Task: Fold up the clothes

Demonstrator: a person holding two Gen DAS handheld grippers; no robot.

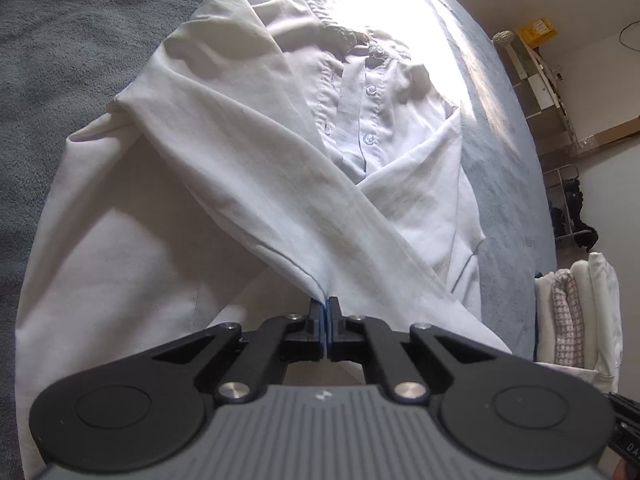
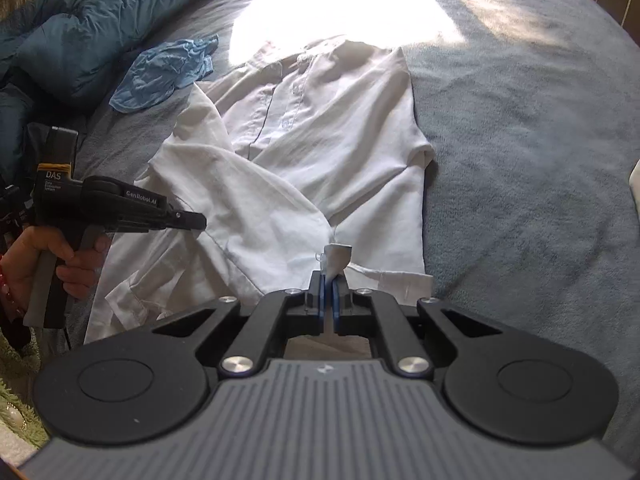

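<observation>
A white button-up shirt point(image 1: 248, 152) lies front-up on the grey-blue bed cover point(image 1: 60, 80), collar at the far end. Its left sleeve is folded diagonally across the body. My left gripper point(image 1: 325, 306) is shut on that sleeve's hem edge. In the right wrist view the same shirt point(image 2: 352, 128) is spread ahead, and my right gripper point(image 2: 328, 280) is shut on a small bunched cuff of the sleeve, just above the shirt's lower part. The left gripper point(image 2: 198, 222) shows there at the left, held by a hand point(image 2: 76, 260), its tip against the folded sleeve.
A stack of folded clothes point(image 1: 576, 320) stands at the bed's right edge. A crumpled light-blue garment point(image 2: 164, 76) and a dark teal duvet point(image 2: 80, 20) lie at the far left. Shelving point(image 1: 536, 76) stands beyond the bed. Bright sunlight washes out the collar area.
</observation>
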